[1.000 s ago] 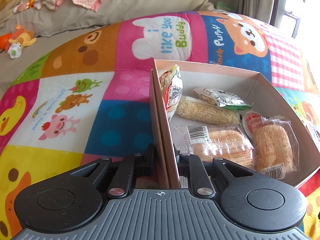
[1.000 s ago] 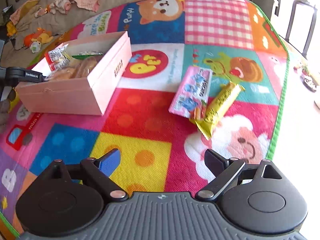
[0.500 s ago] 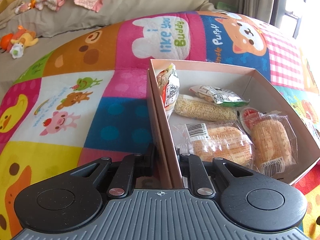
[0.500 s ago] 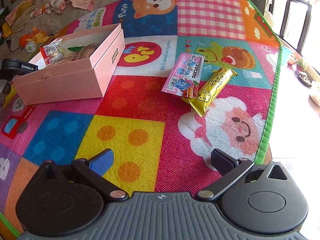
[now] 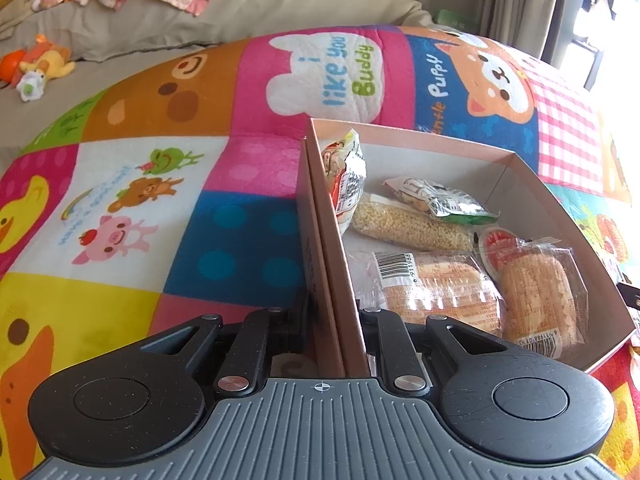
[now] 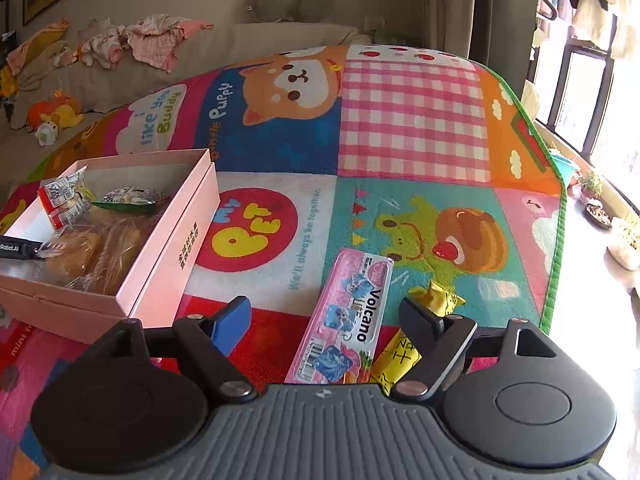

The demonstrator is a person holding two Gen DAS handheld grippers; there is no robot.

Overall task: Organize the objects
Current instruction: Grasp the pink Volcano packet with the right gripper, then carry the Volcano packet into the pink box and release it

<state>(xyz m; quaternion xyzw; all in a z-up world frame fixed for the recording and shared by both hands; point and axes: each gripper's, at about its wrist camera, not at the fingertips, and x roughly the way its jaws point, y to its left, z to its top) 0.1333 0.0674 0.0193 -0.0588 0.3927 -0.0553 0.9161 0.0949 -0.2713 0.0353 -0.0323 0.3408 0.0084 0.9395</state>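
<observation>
My left gripper [image 5: 332, 312] is shut on the near wall of the pink box [image 5: 320, 208]; the box holds several snack packets, among them wrapped bread [image 5: 436, 292]. In the right wrist view the pink box [image 6: 176, 240] sits at the left on the play mat. My right gripper [image 6: 326, 316] is open and low over the mat. A pink Volcano packet [image 6: 344, 324] lies between its fingers. A yellow snack bar [image 6: 404, 344] lies beside the packet, partly under the right finger [image 6: 420, 320].
A colourful play mat [image 6: 412, 120] covers the floor; its green edge [image 6: 556, 240] runs along the right, with small potted plants [image 6: 596, 208] beyond. A beige sofa [image 5: 248, 12] with clothes and a stuffed toy [image 5: 36, 64] stands behind.
My right gripper has moved forward and down over the pink packet and yellow bar, which now lie between its open fingers. My left gripper has stayed shut on the box wall.
</observation>
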